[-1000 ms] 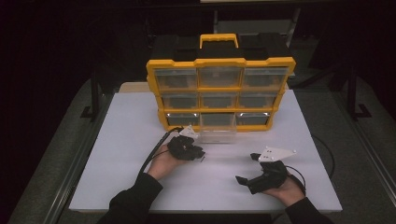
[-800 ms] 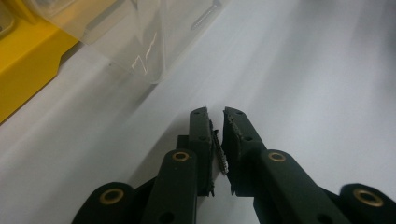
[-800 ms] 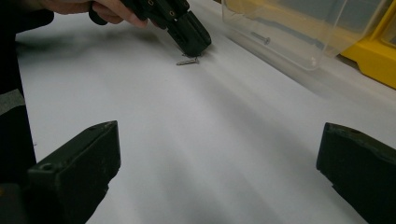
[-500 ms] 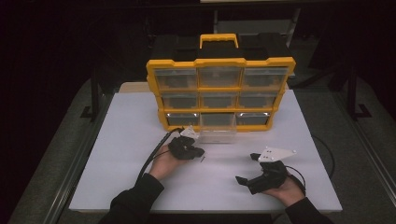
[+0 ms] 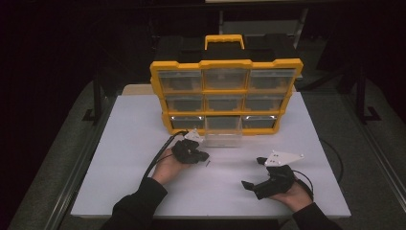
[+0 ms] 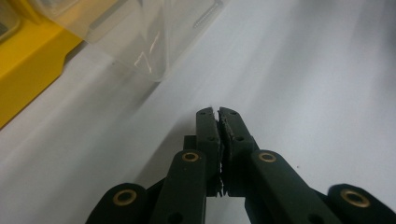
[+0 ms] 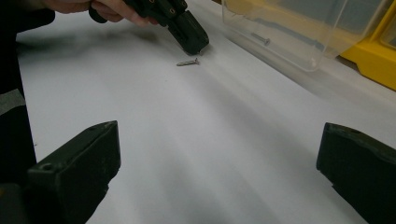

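High view: left gripper [image 5: 205, 156] just in front of the pulled-out clear drawer [image 5: 222, 130].
Left jaws: clenched together, nothing between.
Screw [image 7: 187, 62]: on white table [image 5: 134, 129], beside left tips.
Right gripper [image 5: 246, 184]: jaws spread wide, empty.

A workshop-like test bay: a white bench [image 5: 119, 143] on a dark metal frame carries a yellow small-parts organizer [image 5: 226, 91] amid black surroundings.

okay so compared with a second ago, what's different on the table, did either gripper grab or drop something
The left gripper has just closed its jaws; they now meet with nothing between them, and the screw lies loose on the table beside its tip. Neither hand visibly moved. The right gripper stays open and empty, and the clear drawer remains pulled out of the yellow organizer.
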Demonstrator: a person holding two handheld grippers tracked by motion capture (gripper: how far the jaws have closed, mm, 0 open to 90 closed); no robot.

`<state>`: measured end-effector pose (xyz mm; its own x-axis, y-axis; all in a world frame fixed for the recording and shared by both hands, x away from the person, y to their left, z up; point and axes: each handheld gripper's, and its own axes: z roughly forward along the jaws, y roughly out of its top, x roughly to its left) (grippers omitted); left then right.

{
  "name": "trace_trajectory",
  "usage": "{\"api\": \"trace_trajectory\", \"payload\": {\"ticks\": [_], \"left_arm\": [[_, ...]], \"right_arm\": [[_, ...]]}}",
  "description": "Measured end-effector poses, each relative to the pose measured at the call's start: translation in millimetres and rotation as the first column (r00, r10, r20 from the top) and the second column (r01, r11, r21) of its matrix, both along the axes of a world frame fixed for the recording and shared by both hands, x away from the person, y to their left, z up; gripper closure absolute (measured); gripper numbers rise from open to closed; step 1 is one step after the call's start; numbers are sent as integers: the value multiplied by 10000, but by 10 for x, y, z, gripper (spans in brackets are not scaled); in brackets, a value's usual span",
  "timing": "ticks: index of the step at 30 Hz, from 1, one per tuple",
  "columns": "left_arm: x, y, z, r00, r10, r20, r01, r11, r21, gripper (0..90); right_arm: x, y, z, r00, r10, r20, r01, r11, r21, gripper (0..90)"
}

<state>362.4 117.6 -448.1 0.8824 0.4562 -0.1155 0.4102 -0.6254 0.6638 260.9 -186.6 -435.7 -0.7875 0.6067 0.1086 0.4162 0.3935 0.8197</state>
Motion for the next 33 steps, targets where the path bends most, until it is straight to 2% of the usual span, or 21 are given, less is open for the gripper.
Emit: {"api": "trace_trajectory", "payload": {"ticks": [8,23,32,33], "left_arm": [[4,102,94,10000,23,32,-23,10000,62,873],[3,297,286,10000,77,-39,-78,9997,-220,873],[21,425,441,10000,-7,-6,7,9991,-421,873],[29,461,497,10000,-27,34,29,9989,-460,873]], "right_arm": [[1,2,1,10000,42,39,-42,10000,-1,0],[-1,5,1,10000,64,55,-64,10000,-39,0],[2,8,-1,10000,53,46,-52,10000,-36,0],[1,13,-1,10000,72,54,-71,10000,-43,0]]}}
